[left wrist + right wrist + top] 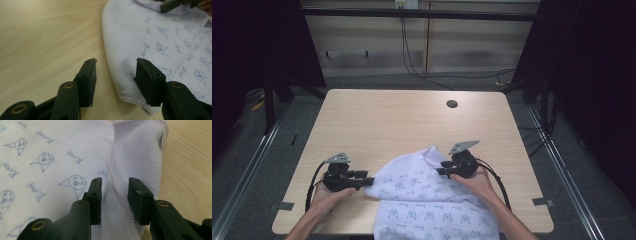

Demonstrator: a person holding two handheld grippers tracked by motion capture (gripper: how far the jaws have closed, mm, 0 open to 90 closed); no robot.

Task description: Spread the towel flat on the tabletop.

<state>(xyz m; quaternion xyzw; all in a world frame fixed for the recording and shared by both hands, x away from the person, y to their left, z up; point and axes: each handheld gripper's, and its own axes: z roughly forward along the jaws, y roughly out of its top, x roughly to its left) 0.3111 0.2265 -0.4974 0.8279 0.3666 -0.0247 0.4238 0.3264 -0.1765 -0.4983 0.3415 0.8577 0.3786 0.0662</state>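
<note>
a soft, limp printed cloth (432, 205) is lying at the table's (387, 120) near edge — left gripper (116, 75) and right gripper (115, 195) are both gaping, empty, straddling its stitched hems — likeliest holds.

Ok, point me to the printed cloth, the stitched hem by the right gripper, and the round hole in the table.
printed cloth (427, 200), high view, middle of its patterned face.
stitched hem (115, 182), right gripper view, seam between the fingers.
round hole (452, 104), high view, its dark centre.

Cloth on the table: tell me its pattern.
White cloth with small blue cat faces and words, clearest in the right gripper view.
</note>
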